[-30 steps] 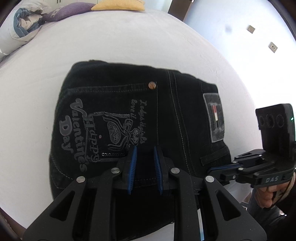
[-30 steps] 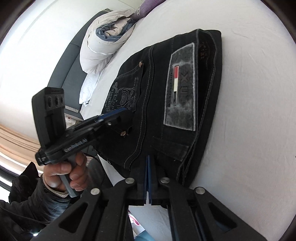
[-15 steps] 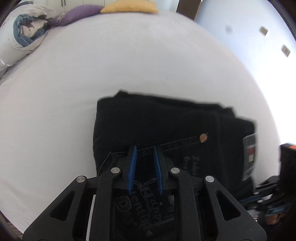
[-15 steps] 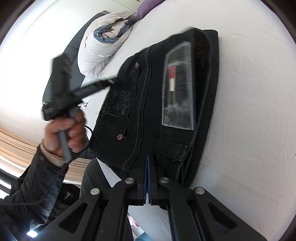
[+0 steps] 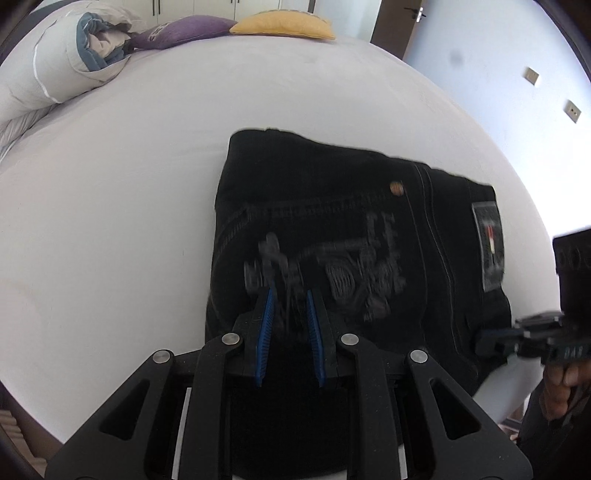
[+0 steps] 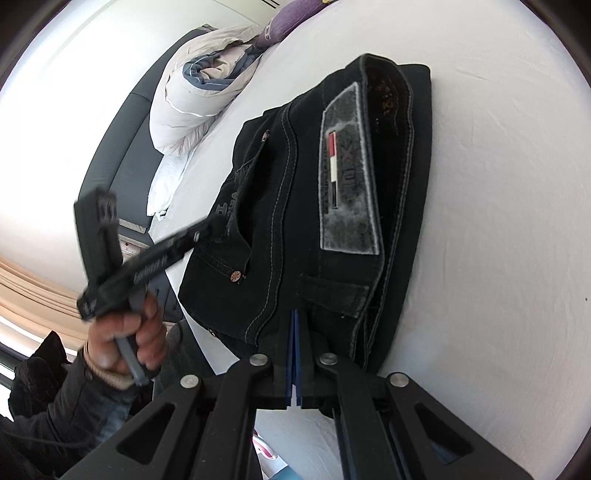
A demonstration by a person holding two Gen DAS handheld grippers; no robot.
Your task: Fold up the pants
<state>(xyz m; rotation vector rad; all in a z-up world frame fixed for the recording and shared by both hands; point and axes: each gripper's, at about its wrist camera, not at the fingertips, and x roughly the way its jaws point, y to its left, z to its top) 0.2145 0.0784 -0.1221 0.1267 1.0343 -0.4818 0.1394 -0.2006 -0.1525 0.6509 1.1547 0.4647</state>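
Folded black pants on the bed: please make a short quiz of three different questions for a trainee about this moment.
1. True or false: the right gripper has its jaws closed at the near edge of the pants.
2. Are the blue pads of the left gripper together or apart?
3. Which pillow lies beside the purple pillow: A) green, B) yellow, C) red?

Key: 1 true; 2 apart; 3 B, the yellow pillow.

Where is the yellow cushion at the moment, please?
In the left wrist view, the yellow cushion lies at the bed's far edge, right of the purple cushion.
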